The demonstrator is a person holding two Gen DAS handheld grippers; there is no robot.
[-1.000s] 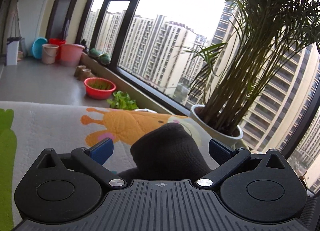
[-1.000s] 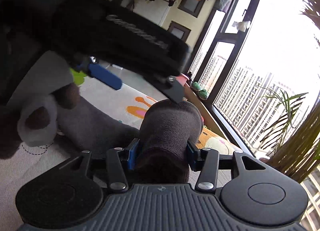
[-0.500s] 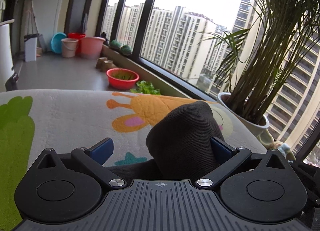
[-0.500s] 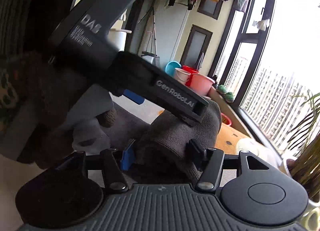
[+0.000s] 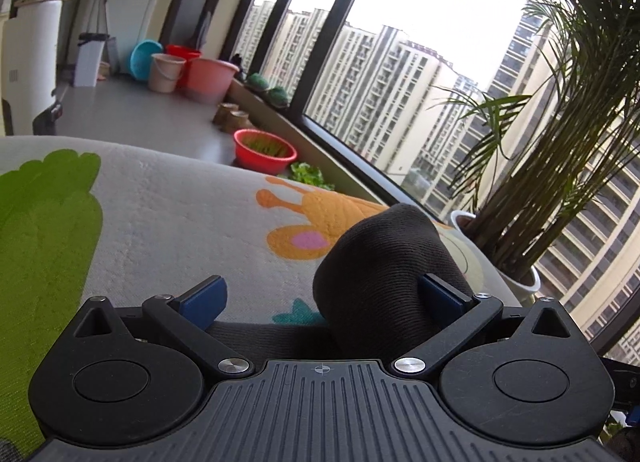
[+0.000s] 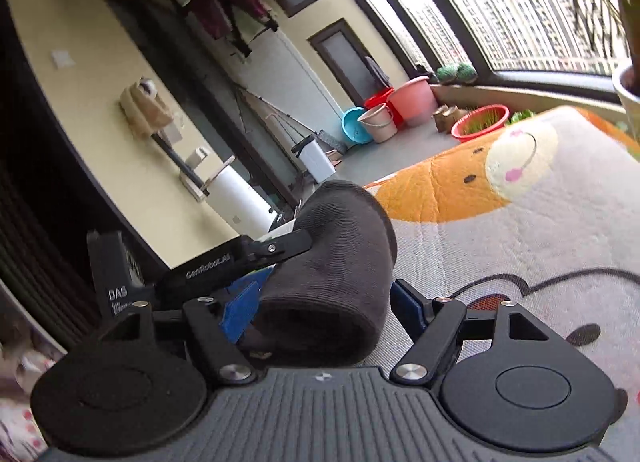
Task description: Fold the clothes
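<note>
Dark knit sock (image 6: 332, 262) sits bunched on the cartoon blanket (image 6: 520, 222), between both tools. Right tool (image 6: 320, 304) is opening around it; left tool (image 5: 320, 296) is spread, one pad touching. Soft, light, stretchy: pinch the folded cuff edge.

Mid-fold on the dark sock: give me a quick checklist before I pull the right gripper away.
1. Right gripper letting go: ok. Its jaws are opening, with the dark grey knitted sock between them.
2. Right-side pad clear of the sock: ok, a gap shows in the right wrist view.
3. Left-side pad clear: cannot tell, the cloth lies against it.
4. Left gripper securing the sock: not ok. Its jaws stand wide and only one pad touches the fabric.
5. Sock supported by the pale cartoon-printed quilted mat: ok.
6. Grippers clear of each other: not ok. The left one's finger lies across the sock, right beside the right one's.
</note>
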